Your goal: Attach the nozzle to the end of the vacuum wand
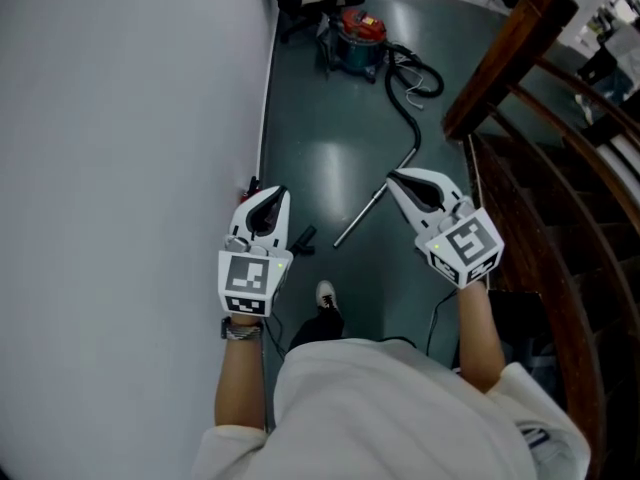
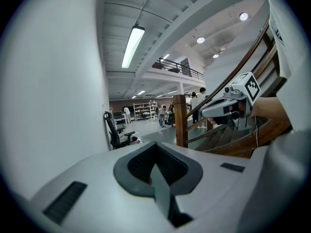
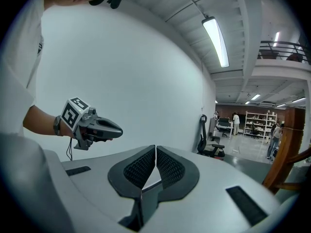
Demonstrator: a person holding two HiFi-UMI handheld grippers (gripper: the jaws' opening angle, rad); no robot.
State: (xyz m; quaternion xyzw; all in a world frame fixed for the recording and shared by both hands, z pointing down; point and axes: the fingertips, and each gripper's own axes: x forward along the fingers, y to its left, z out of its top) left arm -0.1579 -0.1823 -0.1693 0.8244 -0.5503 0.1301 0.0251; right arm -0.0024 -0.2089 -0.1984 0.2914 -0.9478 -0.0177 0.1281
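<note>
**Item: approach to pick-up, nothing in hand yet**

- Left claw (image 1: pixel 270 196): pads pressed together, nothing between them.
- Right claw (image 1: pixel 398 180): pads pressed together, likewise empty. Both are held out level, well above the floor (image 1: pixel 320 158).
- Vacuum wand (image 1: pixel 372 203): lies on the floor at 12 o'clock from the person. Its free end points to 7 o'clock, and its far end joins the hose (image 1: pixel 405 108) at 1 o'clock.
- Canister (image 1: pixel 358 33): further off, at 12 o'clock.
- Small dark piece (image 1: pixel 303 239): on the floor just at 9 o'clock of the wand's free end. It is probably the nozzle, but too small to say for sure.

**Handling advice (judgement):**
- Spread both claws before stooping.
- Take the wand a little behind its free end with one claw, leaving the tip bare.
- Pinch the nozzle by its body with the other, socket clear.
- Line up the two axes, then push straight on.
- Mind the hose dragging and the stair rail (image 1: pixel 500 48) at 2 o'clock.
</note>
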